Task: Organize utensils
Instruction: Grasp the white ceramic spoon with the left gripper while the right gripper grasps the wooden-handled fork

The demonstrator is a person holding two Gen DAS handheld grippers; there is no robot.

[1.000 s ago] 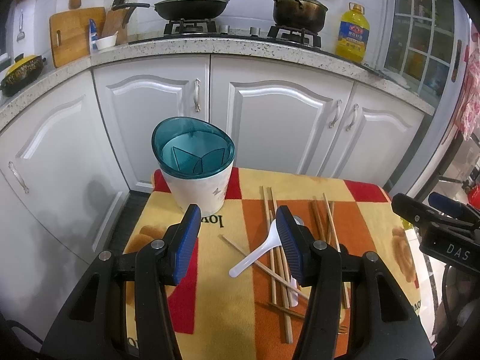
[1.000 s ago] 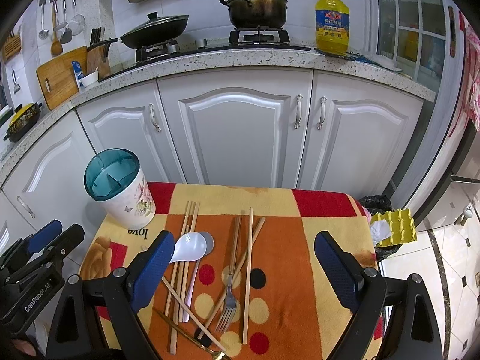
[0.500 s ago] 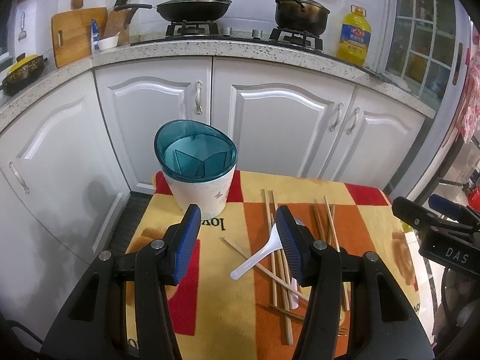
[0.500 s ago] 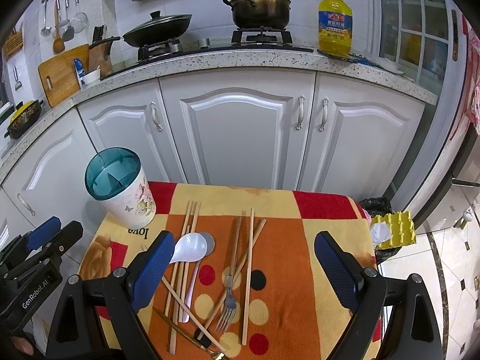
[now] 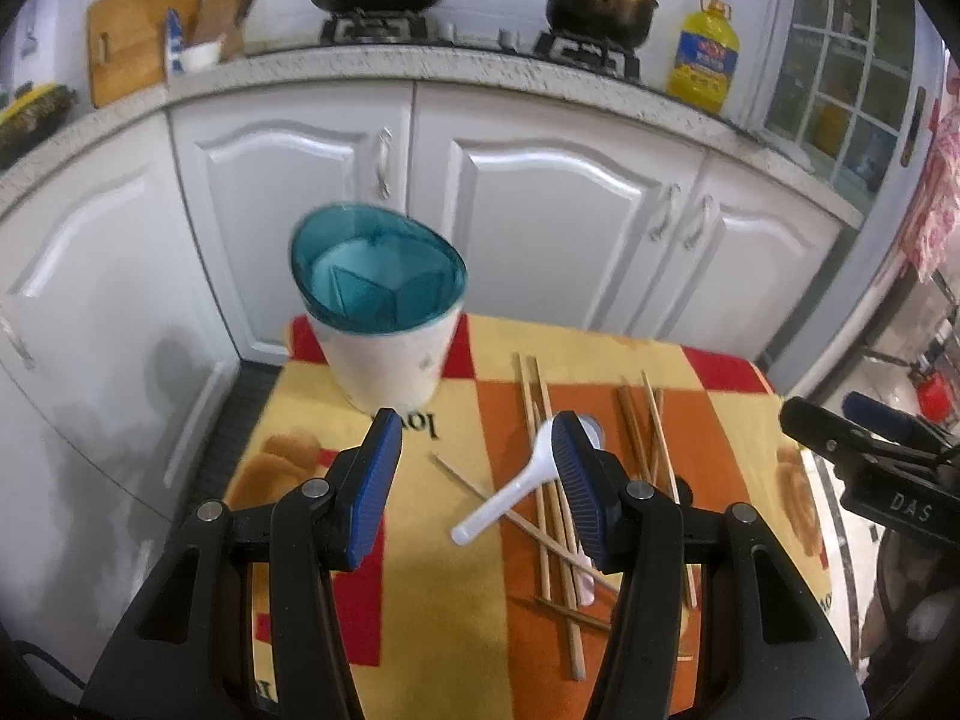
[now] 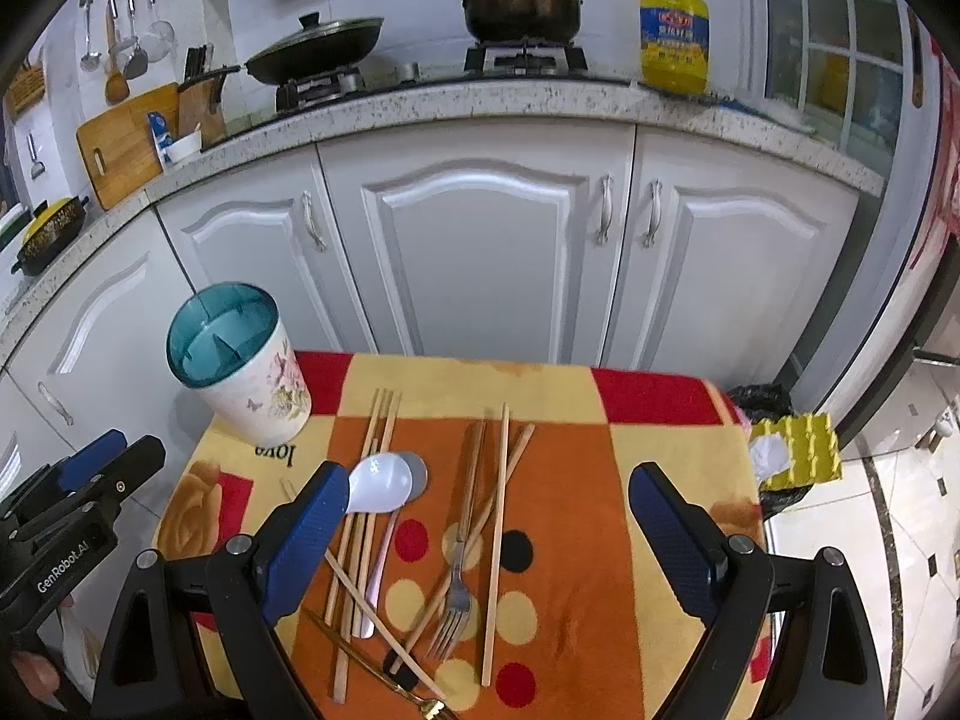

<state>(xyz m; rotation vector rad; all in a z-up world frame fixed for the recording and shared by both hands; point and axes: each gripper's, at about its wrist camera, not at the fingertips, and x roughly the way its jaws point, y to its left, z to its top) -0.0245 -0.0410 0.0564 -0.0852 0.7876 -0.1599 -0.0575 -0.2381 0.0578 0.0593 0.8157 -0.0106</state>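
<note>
A white utensil holder with a teal divided insert [image 5: 384,324] stands at the table's far left corner; it also shows in the right wrist view [image 6: 237,360]. A white plastic spoon [image 5: 516,492] [image 6: 381,483], several wooden chopsticks [image 6: 495,534] [image 5: 534,420], a metal fork [image 6: 455,594] and a metal spoon [image 6: 384,564] lie loose on the patterned cloth. My left gripper [image 5: 477,474] is open and empty, above the cloth just before the holder. My right gripper [image 6: 489,531] is open wide and empty above the utensils.
The small table carries a yellow, orange and red cloth [image 6: 660,480]. White kitchen cabinets [image 6: 480,252] stand right behind it. A yellow egg carton on a black bin [image 6: 792,450] sits at the right of the table on the floor.
The left gripper has moved a little forward and up, so the holder looks closer. The right gripper has hardly moved. Both stay open.
</note>
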